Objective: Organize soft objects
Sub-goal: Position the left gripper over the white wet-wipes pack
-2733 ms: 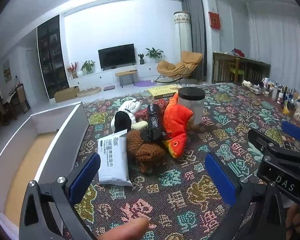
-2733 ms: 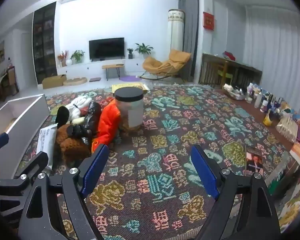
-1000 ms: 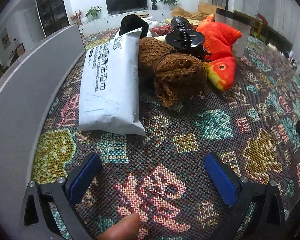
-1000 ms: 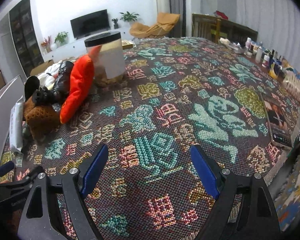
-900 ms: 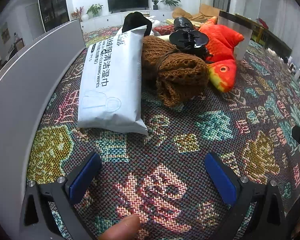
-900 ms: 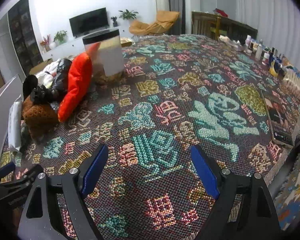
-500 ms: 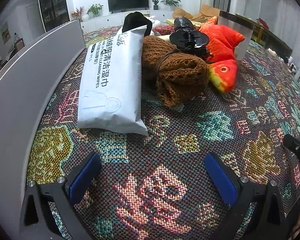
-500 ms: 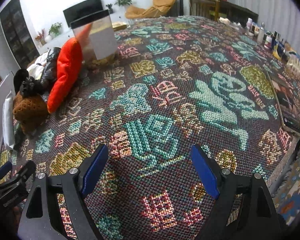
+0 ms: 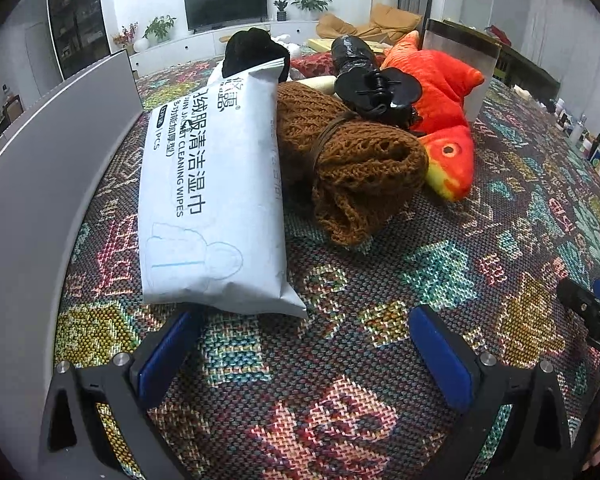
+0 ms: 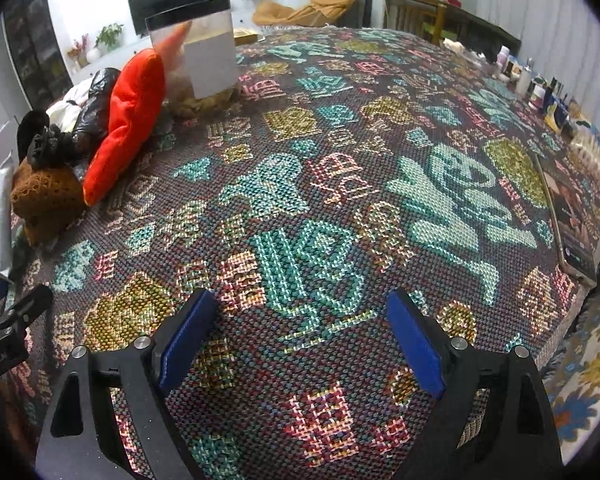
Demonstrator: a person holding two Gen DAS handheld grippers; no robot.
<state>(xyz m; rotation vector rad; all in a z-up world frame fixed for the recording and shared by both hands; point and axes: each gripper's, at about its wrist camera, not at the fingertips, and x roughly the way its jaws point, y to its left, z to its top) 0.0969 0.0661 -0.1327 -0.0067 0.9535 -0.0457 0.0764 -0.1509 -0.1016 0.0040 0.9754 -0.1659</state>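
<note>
A white pack of cleaning wipes point(image 9: 212, 196) lies on the patterned cloth just ahead of my open, empty left gripper point(image 9: 300, 344). Beside it sit a brown knitted bundle point(image 9: 352, 168), a black hair claw point(image 9: 376, 90), a red-orange plush fish point(image 9: 444, 120) and a black and white plush point(image 9: 252, 52). In the right wrist view the same pile is at far left: the plush fish point(image 10: 128, 120), the knitted bundle point(image 10: 46, 196). My right gripper point(image 10: 300, 336) is open and empty over bare cloth.
A grey-white box wall point(image 9: 40, 168) runs along the left of the pile. A clear canister with a black lid point(image 10: 204, 52) stands behind the fish. A book point(image 10: 576, 216) and small bottles point(image 10: 540, 88) line the right edge of the cloth.
Both grippers have dropped low over the cloth. My left gripper has come close to the wipes pack and the pile. Both stay open.
</note>
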